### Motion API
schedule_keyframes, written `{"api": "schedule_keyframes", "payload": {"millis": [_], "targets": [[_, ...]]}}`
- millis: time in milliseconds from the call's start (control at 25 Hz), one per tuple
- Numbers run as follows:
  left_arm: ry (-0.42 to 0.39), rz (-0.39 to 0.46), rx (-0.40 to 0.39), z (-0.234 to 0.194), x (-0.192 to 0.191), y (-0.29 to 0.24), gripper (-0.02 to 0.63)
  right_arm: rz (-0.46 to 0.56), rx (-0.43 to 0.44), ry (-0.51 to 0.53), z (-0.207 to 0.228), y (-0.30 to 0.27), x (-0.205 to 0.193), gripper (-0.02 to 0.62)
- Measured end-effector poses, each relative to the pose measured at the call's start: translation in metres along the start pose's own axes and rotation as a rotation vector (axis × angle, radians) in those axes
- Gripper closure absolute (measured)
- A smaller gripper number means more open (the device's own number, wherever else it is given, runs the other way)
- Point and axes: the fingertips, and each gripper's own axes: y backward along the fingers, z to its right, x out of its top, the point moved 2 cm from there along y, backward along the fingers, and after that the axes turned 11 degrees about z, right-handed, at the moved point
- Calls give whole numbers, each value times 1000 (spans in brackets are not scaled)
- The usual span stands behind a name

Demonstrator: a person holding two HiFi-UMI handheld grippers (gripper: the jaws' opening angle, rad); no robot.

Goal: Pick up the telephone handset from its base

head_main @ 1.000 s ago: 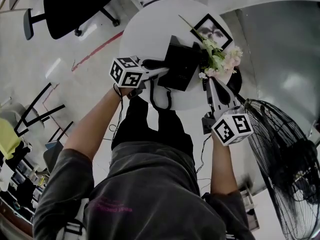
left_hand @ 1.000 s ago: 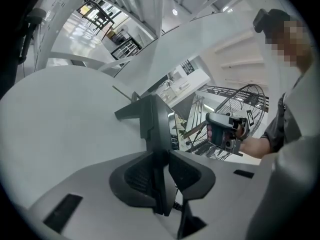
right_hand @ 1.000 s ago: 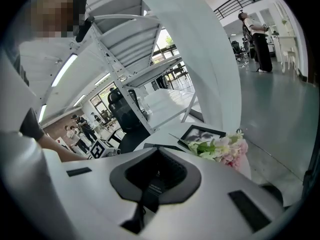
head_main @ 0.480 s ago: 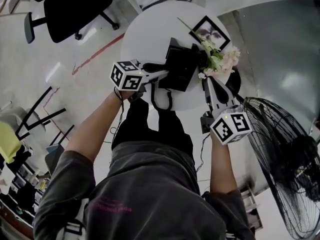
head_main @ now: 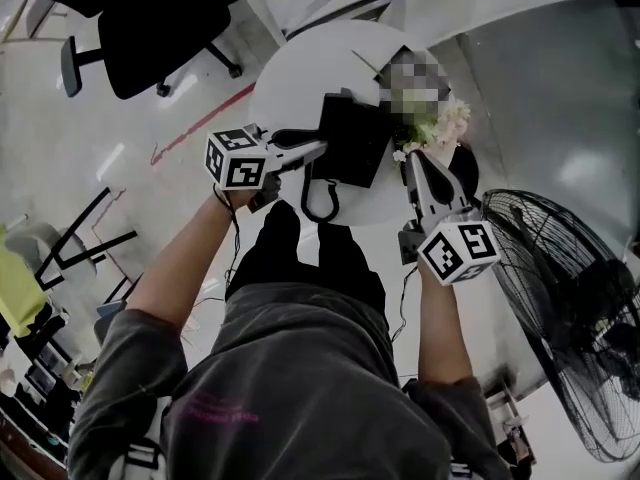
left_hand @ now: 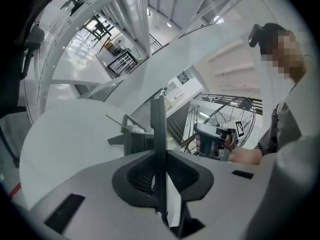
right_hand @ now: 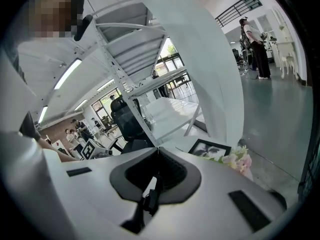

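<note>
Jaws on the left gripper (head_main: 318,149) have just been closing and are clamped on a thin black upright strip, which I read as the black plastic telephone handset (left_hand: 159,119) seen edge-on; so the grip is made, and from overhead the handset sits at the left side of the flat black telephone base (head_main: 357,138), too dark against it to say whether it has cleared the cradle; what's left, I'd judge, is carrying it straight up and away. Room, left to right: a black office chair (head_main: 165,23) stands well off beyond the round white table (head_main: 290,78), and bare tabletop opens left of and behind the base, so that's the free side; the black coiled cord (head_main: 320,203) loops at the near rim just beneath the gripper, and could drag the base toward that edge if the lift runs long; right of the base it's tight, with pale artificial flowers (head_main: 440,123) just beside it and a black-framed picture (right_hand: 202,145) behind them; the right gripper (head_main: 414,163) hovers there, jaws pressed together on nothing; farther right, off the table, stands a black wire-cage fan (head_main: 570,308); nothing hangs close overhead in either gripper view.
</note>
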Motion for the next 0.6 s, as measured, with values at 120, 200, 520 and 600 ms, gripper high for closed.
{"api": "schedule_keyframes", "payload": {"millis": [120,200,520,600], "targets": [[-30,29,1,10,17,10,528,27,5,7,-5,1,10,577],[-50,40,-1,20,27,17,528,40,6,14,-10,3,18,577],[-131,98,-13,64,60,44,528,106,6,41,-30,19,49,576],[-149,120,-16,75,70,50,528,120,6,49,-36,24,57,577]]}}
